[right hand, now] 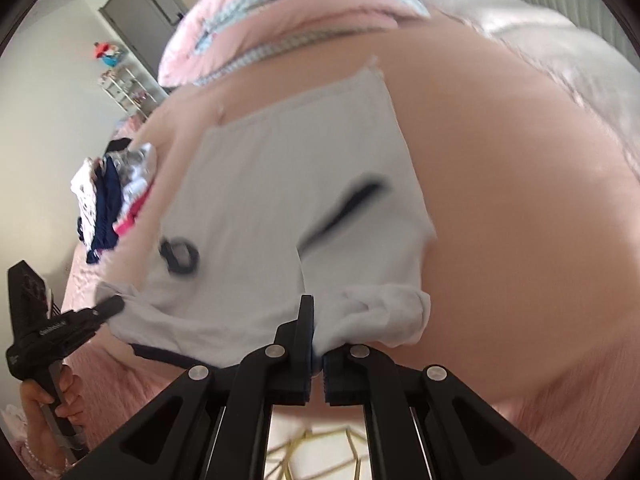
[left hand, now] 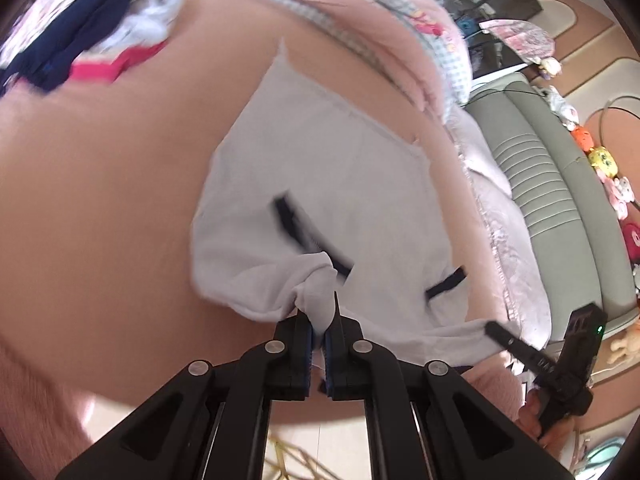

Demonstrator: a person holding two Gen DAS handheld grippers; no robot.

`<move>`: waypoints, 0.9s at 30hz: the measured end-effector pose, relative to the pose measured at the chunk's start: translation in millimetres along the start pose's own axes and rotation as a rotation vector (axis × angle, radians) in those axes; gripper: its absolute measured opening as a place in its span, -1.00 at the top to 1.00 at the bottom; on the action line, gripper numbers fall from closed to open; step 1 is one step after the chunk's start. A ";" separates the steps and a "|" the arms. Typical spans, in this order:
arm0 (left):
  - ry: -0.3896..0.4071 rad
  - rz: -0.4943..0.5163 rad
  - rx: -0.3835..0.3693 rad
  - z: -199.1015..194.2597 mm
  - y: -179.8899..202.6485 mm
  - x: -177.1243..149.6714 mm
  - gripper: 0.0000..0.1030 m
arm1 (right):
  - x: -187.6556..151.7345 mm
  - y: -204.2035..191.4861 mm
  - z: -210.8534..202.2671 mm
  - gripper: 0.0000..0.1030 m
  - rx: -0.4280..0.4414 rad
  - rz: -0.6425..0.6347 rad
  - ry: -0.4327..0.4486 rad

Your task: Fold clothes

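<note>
A pale grey pair of shorts (left hand: 320, 152) with dark pocket trims lies spread on the pink bed (left hand: 100, 200), its near edge lifted. My left gripper (left hand: 319, 316) is shut on a bunched corner of that edge. In the left wrist view my right gripper (left hand: 496, 330) pinches the other corner at the right. The right wrist view shows the same shorts (right hand: 288, 184), with my right gripper (right hand: 318, 334) shut on the fabric. At the left of that view, the left gripper (right hand: 112, 304) holds its corner, and a hand (right hand: 52, 400) grips its handle.
A pile of mixed clothes (left hand: 80, 40) (right hand: 116, 200) lies on the bed's far side. A pink quilt with checked trim (left hand: 360, 12) (right hand: 280, 12) sits beyond the shorts. A grey padded headboard (left hand: 540, 184) and plush toys (left hand: 600, 160) are at the right. A patterned floor (right hand: 312, 452) lies below.
</note>
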State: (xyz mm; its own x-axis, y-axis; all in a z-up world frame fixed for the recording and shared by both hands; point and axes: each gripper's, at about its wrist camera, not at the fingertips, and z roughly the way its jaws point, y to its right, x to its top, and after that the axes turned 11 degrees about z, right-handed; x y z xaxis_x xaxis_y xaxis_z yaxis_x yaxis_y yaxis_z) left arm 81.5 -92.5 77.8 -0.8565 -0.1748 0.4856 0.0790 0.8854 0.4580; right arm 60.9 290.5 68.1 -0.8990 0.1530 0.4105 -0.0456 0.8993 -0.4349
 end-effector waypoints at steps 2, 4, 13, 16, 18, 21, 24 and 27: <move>0.018 0.022 0.016 10.0 3.7 23.6 0.94 | 26.0 -9.9 3.8 0.98 -0.003 -0.029 0.034; 0.036 0.038 0.031 21.8 5.1 47.1 0.94 | 49.9 -12.2 12.4 0.98 -0.010 -0.040 0.049; 0.016 0.010 0.032 90.6 -14.8 110.8 0.94 | 112.3 9.7 90.2 0.98 -0.017 0.080 -0.024; 0.014 0.000 0.036 108.0 -21.7 122.7 0.94 | 126.2 17.6 109.3 0.98 -0.012 0.112 -0.032; 0.020 -0.014 0.030 119.6 -27.7 132.5 0.93 | 136.1 23.1 121.5 0.98 -0.019 0.124 -0.031; -0.034 -0.053 -0.005 142.7 -40.9 145.0 0.87 | 151.8 32.9 139.5 0.97 -0.002 0.160 -0.051; -0.058 -0.093 -0.022 146.2 -50.3 149.1 0.80 | 165.5 45.5 150.1 0.93 0.057 0.243 -0.102; 0.043 -0.056 -0.078 118.5 -44.9 149.9 0.42 | 170.7 52.9 136.5 0.86 0.138 0.290 -0.088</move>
State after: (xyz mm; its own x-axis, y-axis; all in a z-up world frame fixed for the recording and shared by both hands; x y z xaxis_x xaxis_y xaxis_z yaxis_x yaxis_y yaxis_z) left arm -110.9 -107.5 41.7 -0.8380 -0.2432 0.4884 0.0723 0.8378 0.5412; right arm -154.4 308.3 5.8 -0.9171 0.3531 0.1850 0.1647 0.7584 -0.6307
